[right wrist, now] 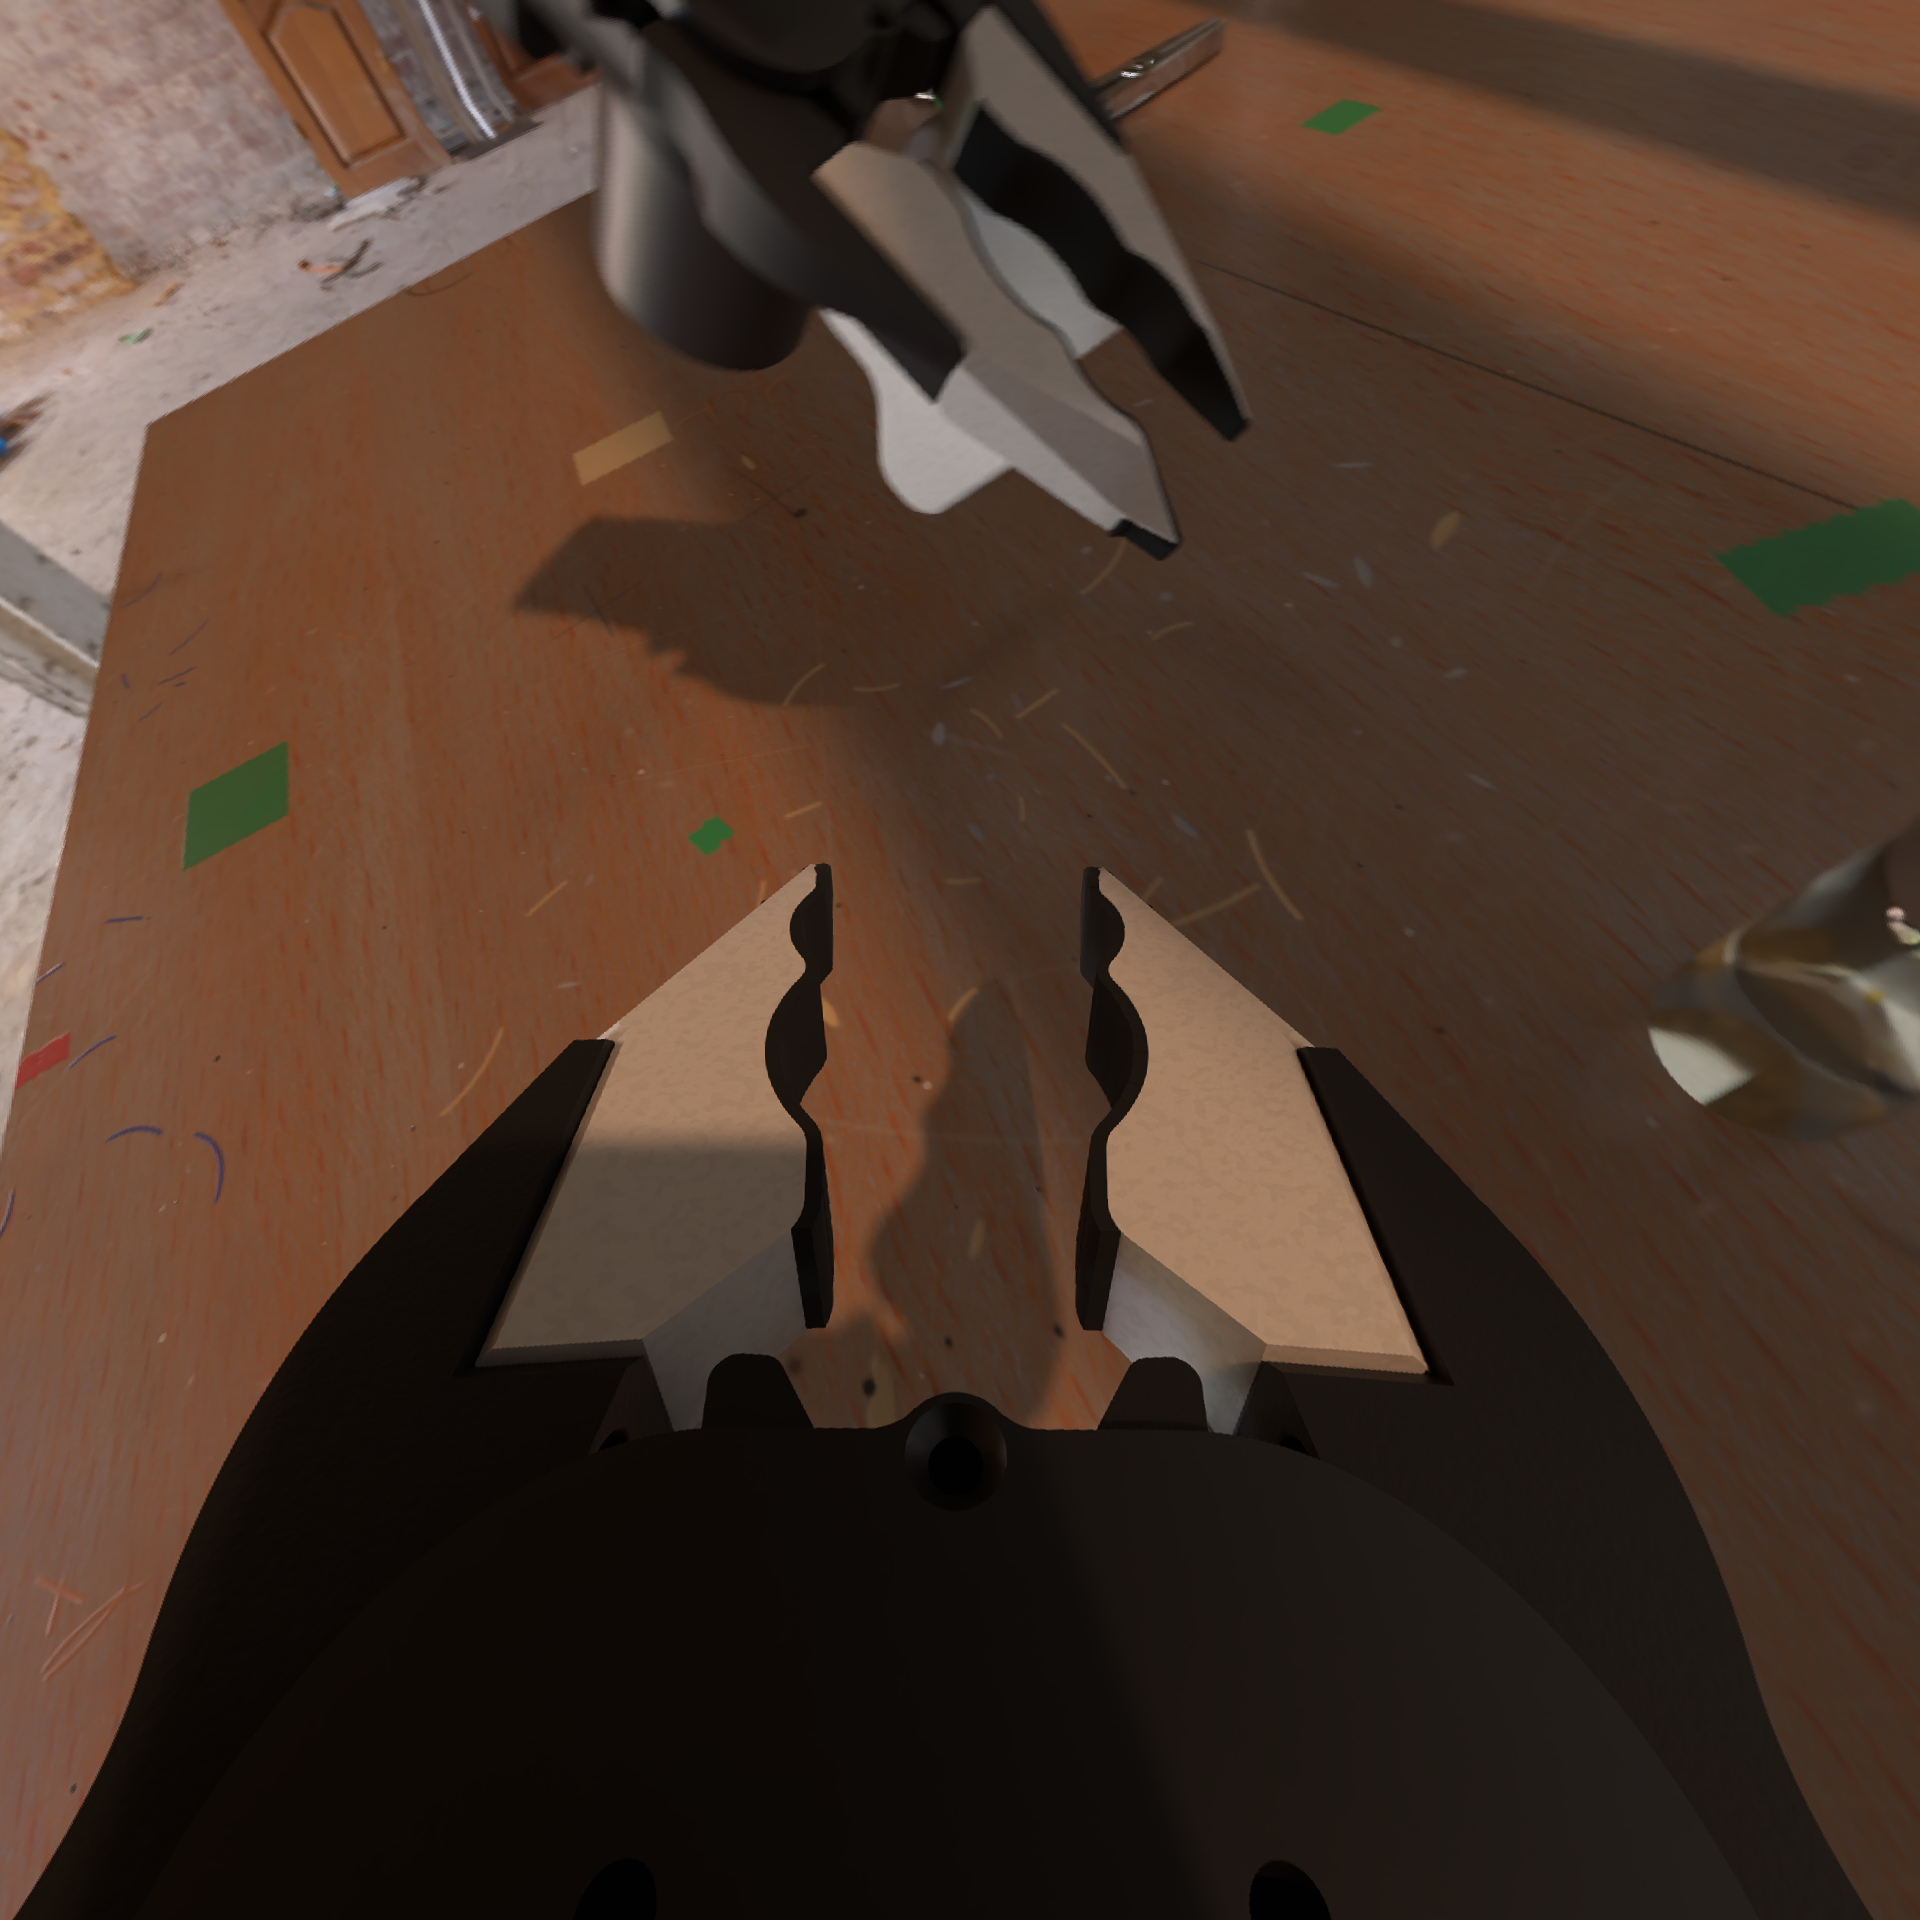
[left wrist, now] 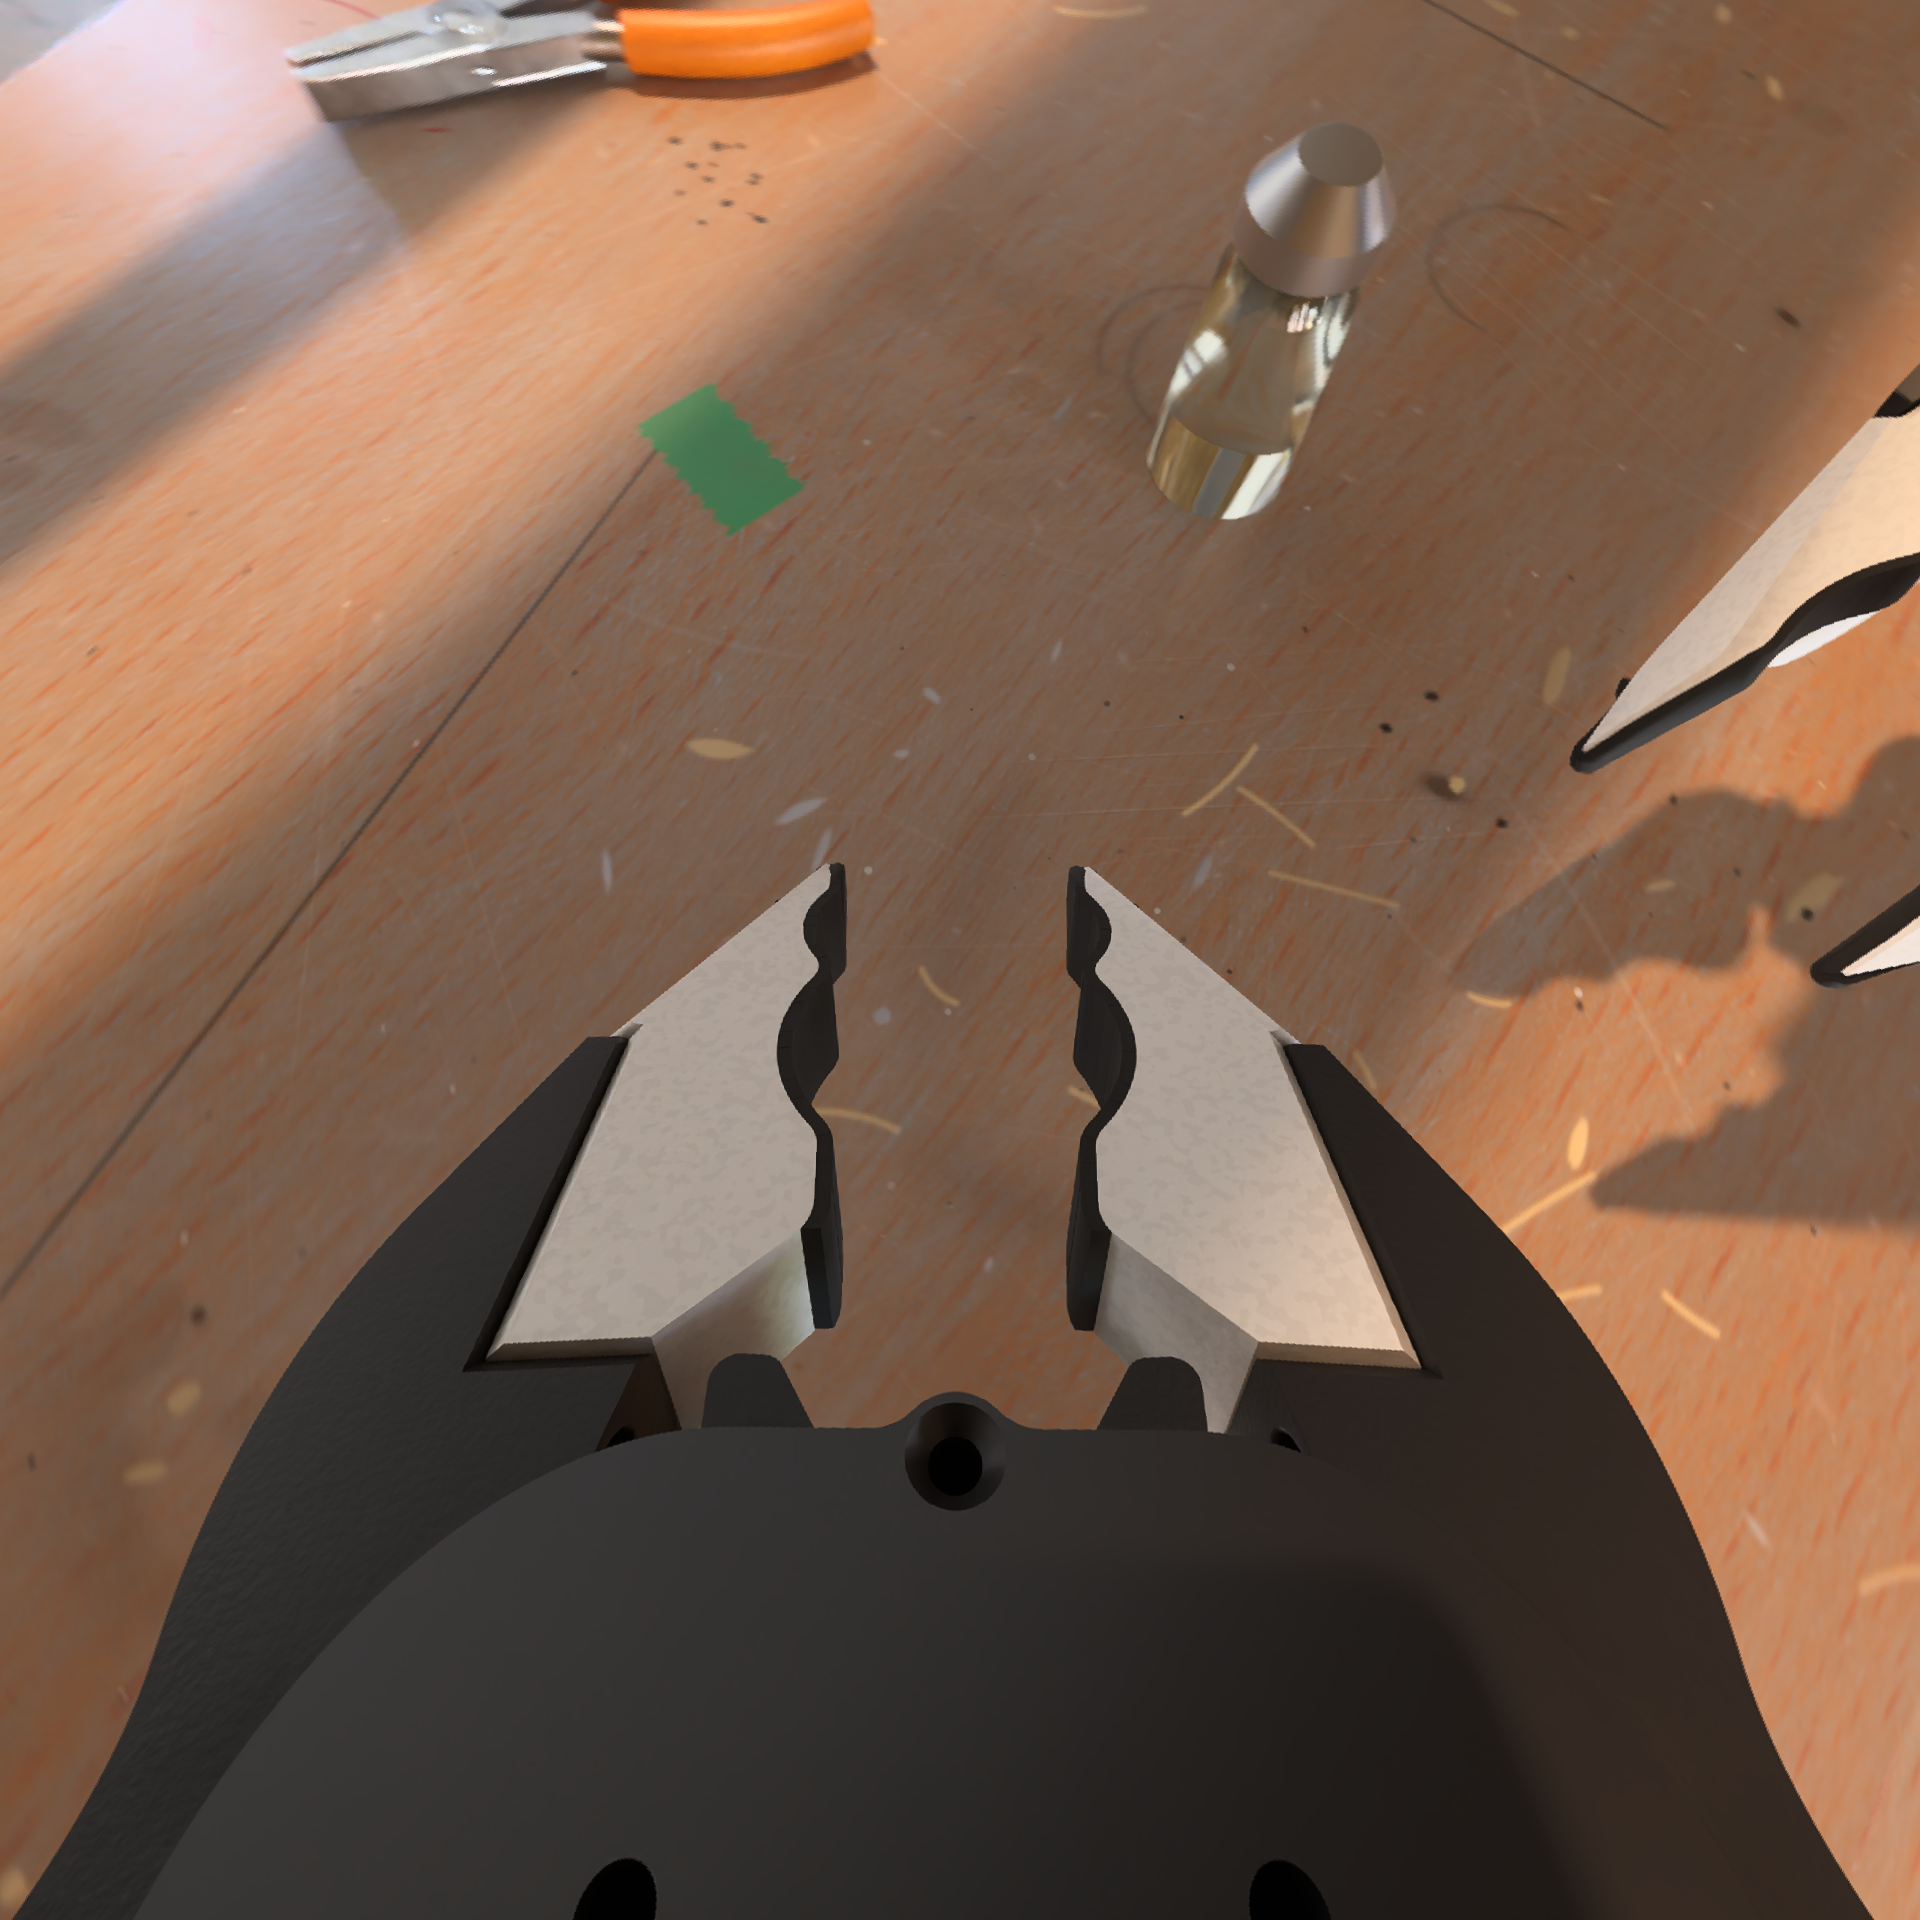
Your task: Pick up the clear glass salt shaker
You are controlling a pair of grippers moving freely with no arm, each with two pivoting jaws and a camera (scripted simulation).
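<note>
The clear glass salt shaker (left wrist: 1262, 343) with a grey metal cap stands on the wooden table, ahead and to the right of my left gripper (left wrist: 956, 883). The left gripper is open and empty, well short of the shaker. In the right wrist view the shaker (right wrist: 1797, 1029) shows at the right edge, cut off by the frame. My right gripper (right wrist: 956, 883) is open and empty, with the shaker off to its right. The right gripper's fingertips (left wrist: 1662, 707) enter the left wrist view from the right. The left gripper (right wrist: 1195, 478) hangs above the table in the right wrist view.
Orange-handled pliers (left wrist: 582, 47) lie at the far left. A green tape patch (left wrist: 720, 457) sits left of the shaker. More green patches (right wrist: 237, 803) and wood shavings dot the table. The table's left edge (right wrist: 94, 665) drops to a rough floor.
</note>
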